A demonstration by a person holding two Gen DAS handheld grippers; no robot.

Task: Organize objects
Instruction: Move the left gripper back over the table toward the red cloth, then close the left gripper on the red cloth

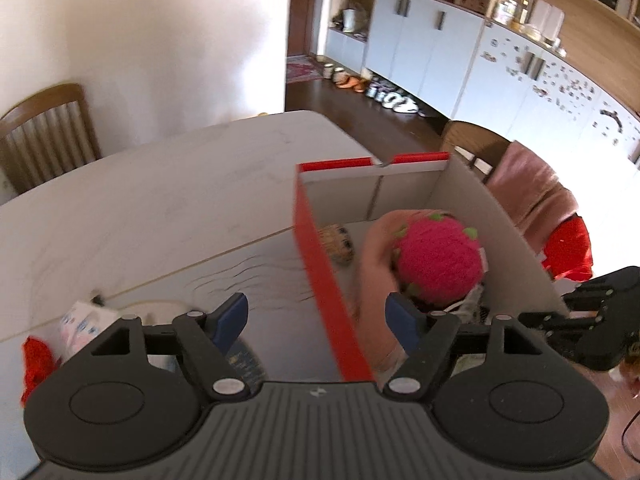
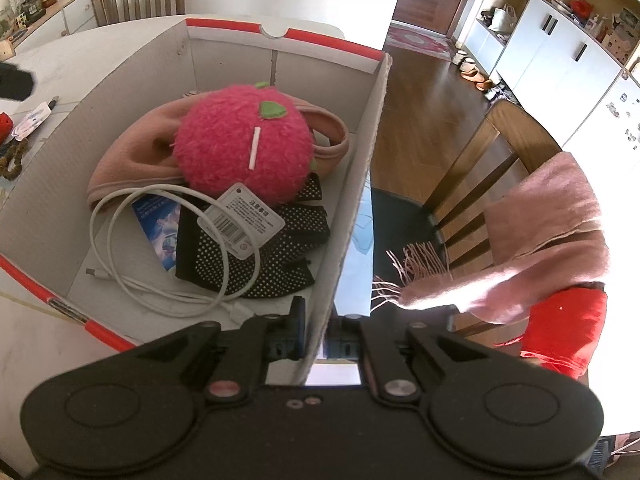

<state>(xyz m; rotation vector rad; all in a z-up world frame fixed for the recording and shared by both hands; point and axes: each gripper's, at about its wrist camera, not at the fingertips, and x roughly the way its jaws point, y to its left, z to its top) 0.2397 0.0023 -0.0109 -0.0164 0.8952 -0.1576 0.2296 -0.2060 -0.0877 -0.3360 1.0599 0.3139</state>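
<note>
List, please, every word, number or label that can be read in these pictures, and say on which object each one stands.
No text can be quoted with confidence.
White hang tag on the pink plush ball: a barcode and small print, too small to read.
Blue printed card in the cardboard box: lettering blurred.
Stickers on the white cabinets: too small.

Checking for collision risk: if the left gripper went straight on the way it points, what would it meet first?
Probably the red side wall of the box, which rises between the open fingers of the left gripper. Depth is unclear; slightly rightward, the pink plush ball inside.
</note>
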